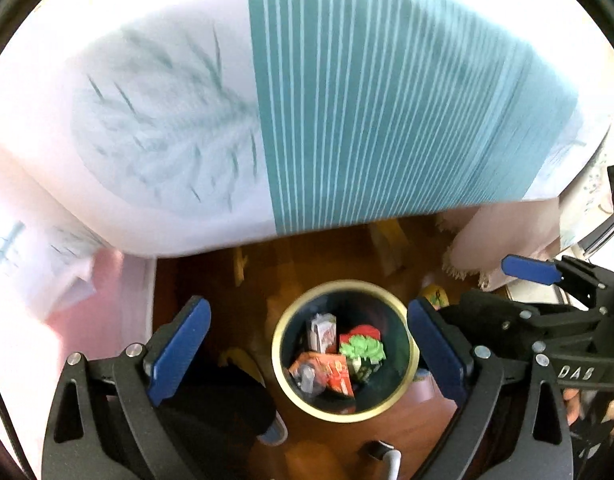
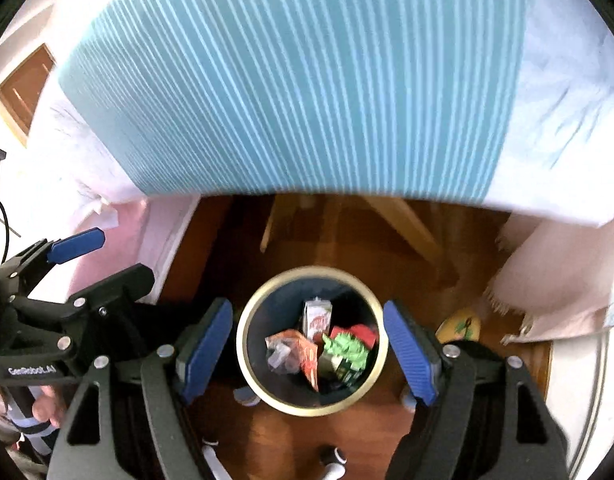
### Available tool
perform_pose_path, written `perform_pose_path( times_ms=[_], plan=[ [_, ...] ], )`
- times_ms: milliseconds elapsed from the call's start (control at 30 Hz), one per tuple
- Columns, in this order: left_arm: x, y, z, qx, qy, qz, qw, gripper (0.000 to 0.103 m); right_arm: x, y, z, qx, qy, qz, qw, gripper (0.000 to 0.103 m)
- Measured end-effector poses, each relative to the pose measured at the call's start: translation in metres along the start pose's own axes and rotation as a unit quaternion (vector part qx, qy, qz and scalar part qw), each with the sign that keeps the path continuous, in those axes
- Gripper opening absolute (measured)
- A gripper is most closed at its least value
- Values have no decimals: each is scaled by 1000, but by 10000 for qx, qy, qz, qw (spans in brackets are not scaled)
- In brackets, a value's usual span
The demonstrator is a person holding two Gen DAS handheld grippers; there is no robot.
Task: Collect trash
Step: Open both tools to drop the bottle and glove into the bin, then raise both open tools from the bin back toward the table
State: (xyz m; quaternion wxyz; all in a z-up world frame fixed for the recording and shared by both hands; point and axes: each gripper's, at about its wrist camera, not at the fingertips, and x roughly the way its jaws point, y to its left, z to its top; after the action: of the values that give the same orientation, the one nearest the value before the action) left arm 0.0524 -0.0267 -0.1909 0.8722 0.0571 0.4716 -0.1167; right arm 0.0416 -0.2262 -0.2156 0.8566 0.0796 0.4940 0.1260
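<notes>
Your left gripper [image 1: 309, 354] sits nearest the lens, jaws spread wide with nothing between the blue pads; your right gripper [image 2: 309, 354] likewise stands wide and empty. Each hangs above the bin [image 1: 411, 364], pointing down into it. Beyond them, the striped cloth [image 1: 387, 120] covers the upper field, its edge hanging over the wood floor [image 1: 203, 280]. A pink fringed cloth [image 2: 547, 280] hangs to the right. On the floor, the bin stands upright, gold-rimmed, dark inside. Your trash lies within it: an orange packet [image 2: 303, 352], a green wrapper [image 2: 345, 350], a white carton [image 2: 317, 318], a red piece [image 2: 363, 334]. Motion blur limits finer detail.
</notes>
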Motion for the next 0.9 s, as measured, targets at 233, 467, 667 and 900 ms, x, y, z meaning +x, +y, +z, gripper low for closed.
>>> perform_pose_path(
  times_ms=[233, 467, 667, 900],
  plan=[
    [-42, -1, 21, 14, -425, 66, 9991, 98, -45, 19, 22, -383, -459, 161, 9981, 79],
    [-81, -1, 49, 137, -765, 253, 9967, 98, -89, 53, 43, -1012, -941, 329, 9899, 79],
    [-111, 1, 79, 120, -1052, 331, 9938, 98, -126, 70, 69, -1309, -1351, 334, 9816, 79],
    [-137, 5, 124, 214, -1275, 486, 9904, 98, -152, 72, 114, -1210, -1495, 128, 9812, 79]
  ],
)
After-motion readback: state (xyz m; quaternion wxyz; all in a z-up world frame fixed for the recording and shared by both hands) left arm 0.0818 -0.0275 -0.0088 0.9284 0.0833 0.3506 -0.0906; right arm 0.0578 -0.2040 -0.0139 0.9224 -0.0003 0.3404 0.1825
